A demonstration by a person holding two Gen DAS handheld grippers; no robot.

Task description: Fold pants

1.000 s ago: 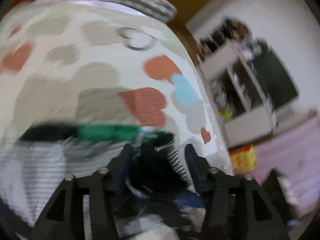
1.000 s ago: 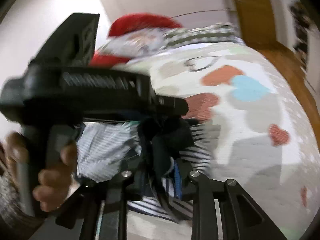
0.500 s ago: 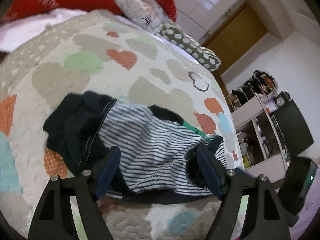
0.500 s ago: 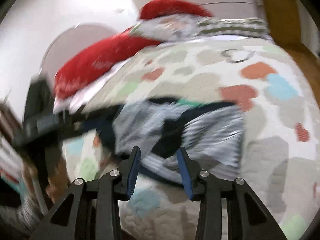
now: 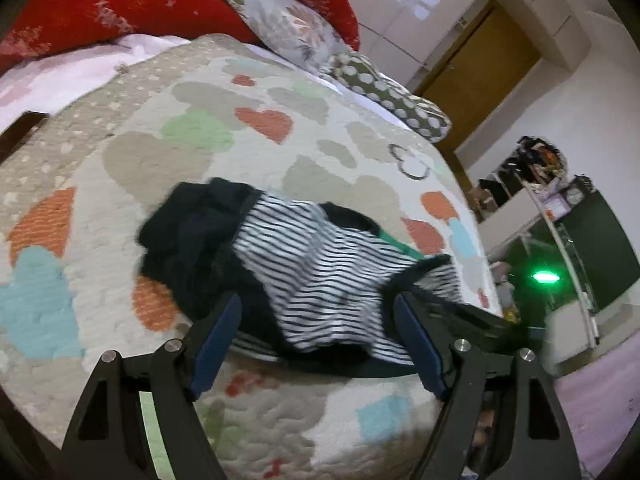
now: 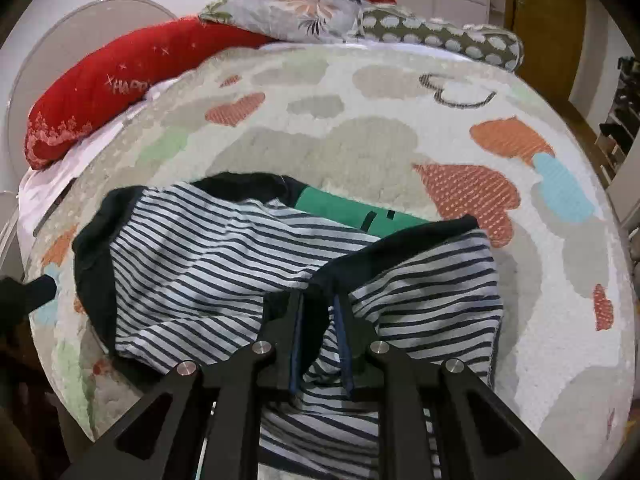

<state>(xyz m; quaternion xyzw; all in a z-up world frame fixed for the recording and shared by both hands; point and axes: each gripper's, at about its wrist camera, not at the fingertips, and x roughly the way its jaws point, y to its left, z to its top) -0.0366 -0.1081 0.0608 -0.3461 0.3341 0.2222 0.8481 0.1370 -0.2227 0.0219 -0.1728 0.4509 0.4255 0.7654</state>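
On the bed: one heart-print quilt (image 6: 380,148), one pair of striped pants (image 6: 208,264) crumpled near its front edge.
Pillows: four at the head edge.
Left gripper (image 5: 318,322): spread wide above the pants, empty; earlier pinching cloth.
Right gripper (image 6: 318,322): just closed, pinching a dark pants fold.
Open room: bare quilt beyond and right of the pants.

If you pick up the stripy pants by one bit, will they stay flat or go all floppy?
Probably floppy: the stripy pants already lie rumpled on the bedspread. Likely light, since the thin cloth bunches between the right gripper fingers.
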